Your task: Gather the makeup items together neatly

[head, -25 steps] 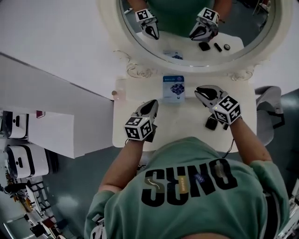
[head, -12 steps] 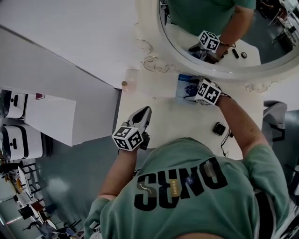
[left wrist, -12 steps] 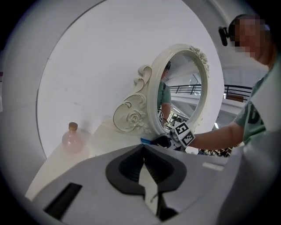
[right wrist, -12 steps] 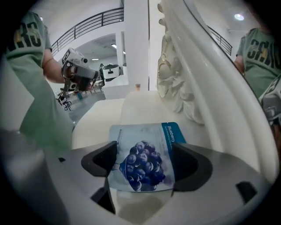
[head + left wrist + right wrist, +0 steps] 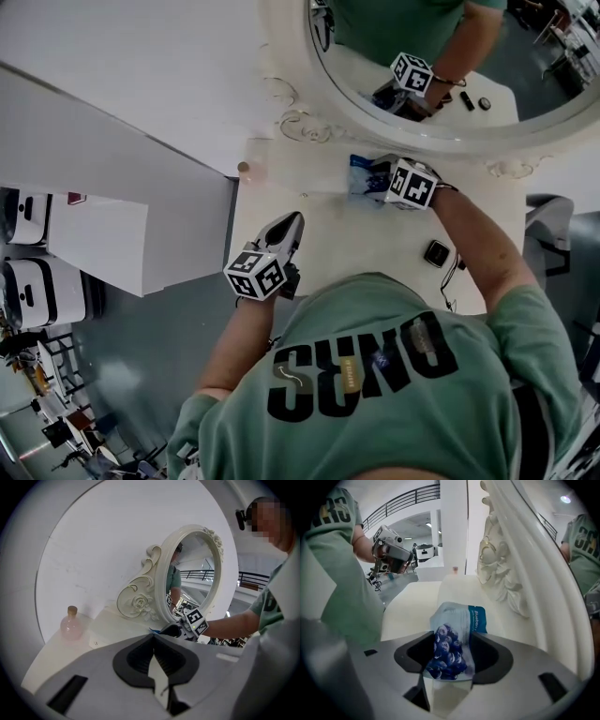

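A blue sachet (image 5: 454, 644) printed with blueberries lies at the foot of the mirror (image 5: 281, 122), on the white dressing table (image 5: 328, 248). My right gripper (image 5: 378, 174) points down onto it. Its jaws have just been closing, and their pads now press on the sachet's two side edges, which bow slightly. My left gripper (image 5: 292, 223) hovers over the table's left part, shut and empty, well apart from the sachet. A small black compact (image 5: 437, 252) lies near the table's right front edge. At the back left corner stands a pink corked bottle (image 5: 71, 625).
The ornate mirror frame (image 5: 506, 573) rises right behind the sachet. Small dark makeup items (image 5: 467, 100) appear only as reflections in the glass. A white wall (image 5: 141, 75) backs the table, and the person's body hides the front edge.
My right gripper has swung from the table's right side over to the mirror's foot and dropped onto the sachet. The left gripper has drifted a little left, then held still.
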{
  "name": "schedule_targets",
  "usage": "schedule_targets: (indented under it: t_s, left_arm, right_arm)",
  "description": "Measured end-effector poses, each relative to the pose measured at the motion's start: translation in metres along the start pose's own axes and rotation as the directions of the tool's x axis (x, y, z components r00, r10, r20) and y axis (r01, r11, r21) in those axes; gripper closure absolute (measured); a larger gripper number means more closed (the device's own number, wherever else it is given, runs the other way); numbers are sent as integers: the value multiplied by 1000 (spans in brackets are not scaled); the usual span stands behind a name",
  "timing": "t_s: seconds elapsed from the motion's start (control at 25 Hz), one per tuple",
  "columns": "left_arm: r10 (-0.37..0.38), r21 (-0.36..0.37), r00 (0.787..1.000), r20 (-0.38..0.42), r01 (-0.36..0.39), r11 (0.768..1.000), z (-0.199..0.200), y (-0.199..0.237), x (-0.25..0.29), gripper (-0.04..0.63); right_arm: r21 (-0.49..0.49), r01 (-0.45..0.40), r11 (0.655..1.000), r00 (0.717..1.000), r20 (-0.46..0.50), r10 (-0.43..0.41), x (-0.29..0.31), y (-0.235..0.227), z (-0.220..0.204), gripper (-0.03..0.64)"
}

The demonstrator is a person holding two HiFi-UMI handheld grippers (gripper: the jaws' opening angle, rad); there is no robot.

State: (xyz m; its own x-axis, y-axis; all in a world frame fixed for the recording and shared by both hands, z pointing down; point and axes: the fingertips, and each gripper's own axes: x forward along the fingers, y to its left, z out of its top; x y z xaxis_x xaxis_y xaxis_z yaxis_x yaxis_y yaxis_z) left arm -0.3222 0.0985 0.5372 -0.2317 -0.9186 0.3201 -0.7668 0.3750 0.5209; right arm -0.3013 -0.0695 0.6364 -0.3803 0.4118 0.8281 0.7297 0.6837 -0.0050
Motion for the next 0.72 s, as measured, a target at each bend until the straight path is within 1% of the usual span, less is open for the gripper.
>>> schedule_targets:
  t_s: [0.08,0.2,0.28,0.48,0.6,0.72]
  left_arm:
    - [-10,5,1000,-8,10,1000,-1,-4,1,584]
    - [-23,12,1000,-17,23,1000,-4,-11,1,584]
    - [-29,16,999,-17,30,999,-5,-15,0,584]
    - [-48,29,998,-32,49,998,-14,-27,3,584]
    - [-73,28,996,-48,75,997,-22,-37,12,584]
    - [-101,27,992,-72,103,994,-32,-49,21,584]
  right_arm:
    - [-11,-13,1000,1000,-1,13,-3,9,0,426]
    - [4,-24,1000,1000,17,24,-10,18,-1,508]
    - [14,-21,1000,999,38,20,-19,23,-2,549]
    - [38,-72,997,996,55,70,-47,59,-21,558]
    - [64,-106,992,994,38,104,-54,88,-43,558]
    - [89,-120,989,993,9,120,-51,113,-68,557]
